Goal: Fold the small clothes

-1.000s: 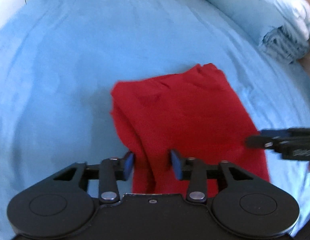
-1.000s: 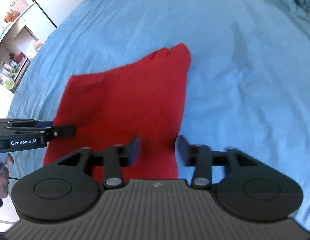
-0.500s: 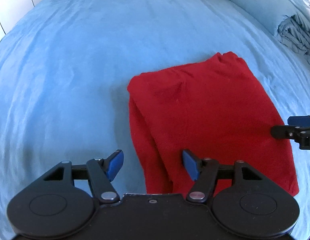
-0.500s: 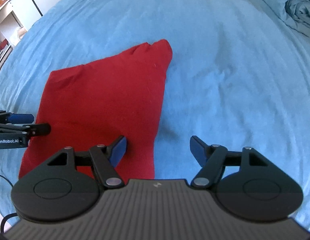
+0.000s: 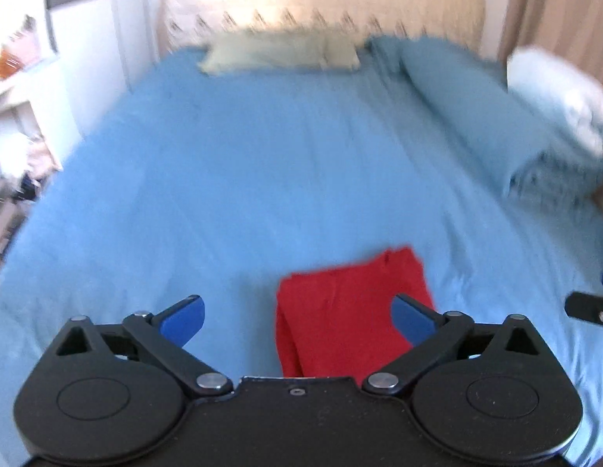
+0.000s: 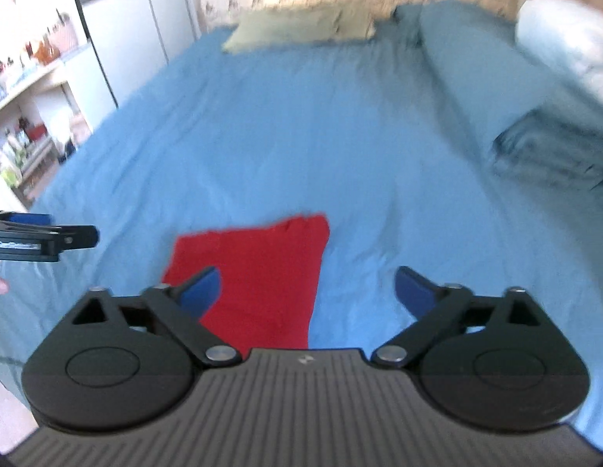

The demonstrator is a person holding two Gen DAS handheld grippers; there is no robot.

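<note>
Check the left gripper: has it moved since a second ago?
Yes. The left gripper has opened and pulled up and back from the red garment, which now looks smaller on the blue bedsheet; the headboard wall has come into view.

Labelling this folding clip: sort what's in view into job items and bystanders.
Job: red garment, folded on the blue bedsheet; left gripper and right gripper, jaws open.
Bystanders: green pillow, rolled blue duvet, white pillow.

bed point(image 5: 243, 163): blue sheet | pillow point(image 5: 282, 52): pale green | shelves point(image 6: 25, 116): left, cluttered, possibly bottles
</note>
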